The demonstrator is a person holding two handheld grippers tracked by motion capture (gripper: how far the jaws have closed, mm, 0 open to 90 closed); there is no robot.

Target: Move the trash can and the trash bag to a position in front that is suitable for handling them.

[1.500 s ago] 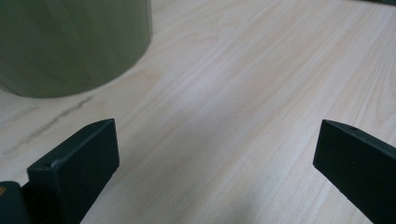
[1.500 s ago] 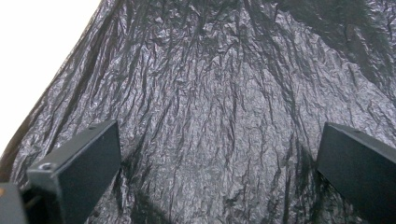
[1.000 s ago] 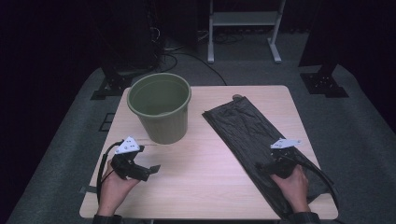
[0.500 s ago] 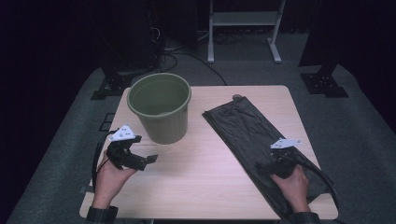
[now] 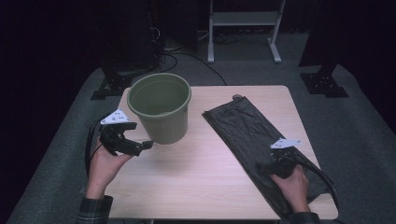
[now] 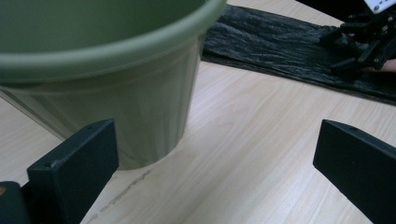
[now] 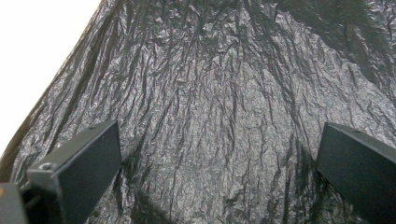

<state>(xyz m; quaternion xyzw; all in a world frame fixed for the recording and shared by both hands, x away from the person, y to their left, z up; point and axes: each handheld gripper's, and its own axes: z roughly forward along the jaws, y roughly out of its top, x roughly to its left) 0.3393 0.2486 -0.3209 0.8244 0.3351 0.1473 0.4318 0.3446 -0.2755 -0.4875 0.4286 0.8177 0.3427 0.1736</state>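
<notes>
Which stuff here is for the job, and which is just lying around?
For the job: green bucket, black bin bag, left gripper, right gripper.

Just around: white stand and floor cables behind the table.

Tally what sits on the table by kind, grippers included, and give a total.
Green plastic bucket: 1
Black bin bag, lying flat: 1
Handheld grippers: 2, the left gripper and the right gripper, both with jaws apart
Total: 4
</notes>
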